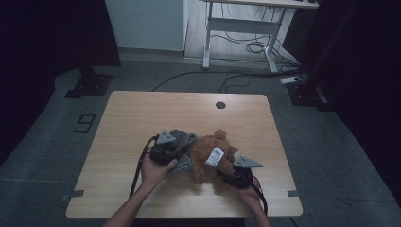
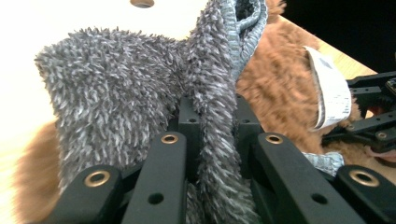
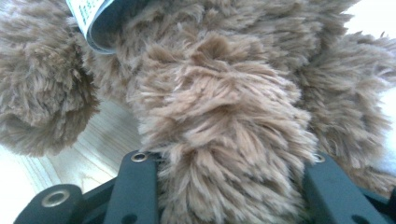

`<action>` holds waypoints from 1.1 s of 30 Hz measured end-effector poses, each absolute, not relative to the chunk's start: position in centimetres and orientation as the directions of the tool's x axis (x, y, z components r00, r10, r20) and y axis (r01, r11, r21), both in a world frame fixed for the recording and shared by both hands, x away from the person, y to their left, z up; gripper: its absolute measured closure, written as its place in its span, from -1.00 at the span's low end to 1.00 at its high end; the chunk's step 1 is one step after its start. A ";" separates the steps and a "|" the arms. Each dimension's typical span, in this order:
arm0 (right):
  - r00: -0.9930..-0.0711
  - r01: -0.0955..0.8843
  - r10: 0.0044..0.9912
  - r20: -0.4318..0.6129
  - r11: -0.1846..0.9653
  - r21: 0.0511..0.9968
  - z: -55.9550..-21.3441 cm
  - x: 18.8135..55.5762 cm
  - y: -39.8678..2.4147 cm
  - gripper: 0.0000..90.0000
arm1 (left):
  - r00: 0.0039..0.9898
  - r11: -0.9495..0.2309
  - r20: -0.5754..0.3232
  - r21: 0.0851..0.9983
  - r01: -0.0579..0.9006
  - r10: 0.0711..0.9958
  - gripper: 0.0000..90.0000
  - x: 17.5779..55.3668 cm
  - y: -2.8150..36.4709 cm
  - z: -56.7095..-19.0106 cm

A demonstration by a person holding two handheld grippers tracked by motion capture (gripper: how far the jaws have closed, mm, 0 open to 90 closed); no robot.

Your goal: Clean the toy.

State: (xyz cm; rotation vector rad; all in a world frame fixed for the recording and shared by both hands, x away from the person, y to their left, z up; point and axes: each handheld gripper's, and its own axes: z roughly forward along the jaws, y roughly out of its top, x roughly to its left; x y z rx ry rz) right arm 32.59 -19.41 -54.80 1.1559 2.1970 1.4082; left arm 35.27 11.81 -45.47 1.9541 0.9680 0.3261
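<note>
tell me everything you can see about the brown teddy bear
The brown teddy bear is a shaggy plush toy lying on the wooden table, near its front edge. A white printed label sticks out from its fur. A fuzzy grey garment with a ribbed knit edge lies against its left side, pinched by the left gripper. The right gripper is clamped on a furry limb.

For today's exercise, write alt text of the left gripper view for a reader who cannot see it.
The left gripper has its two black jaws shut on a fold of fuzzy grey cloth, which rises over a pale wooden table. Behind the cloth lies a brown plush toy with a white label, and the other gripper reaches in at the right edge.
</note>
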 end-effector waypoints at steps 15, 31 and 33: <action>-0.633 0.478 0.752 0.185 0.192 0.857 -54.8 32.7 -19.5 0.30 | 0.520 -0.254 -0.147 0.743 0.620 0.841 0.74 36.1 18.3 -49.3; -0.630 0.481 0.754 0.185 0.192 0.855 -54.8 32.8 -19.6 0.31 | 0.722 -0.270 -0.156 0.858 0.437 0.674 0.74 34.3 9.6 -42.1; -0.633 0.480 0.753 0.183 0.196 0.855 -54.8 32.8 -19.7 0.31 | 0.747 -0.284 -0.175 0.851 0.443 0.641 0.74 34.8 6.8 -42.3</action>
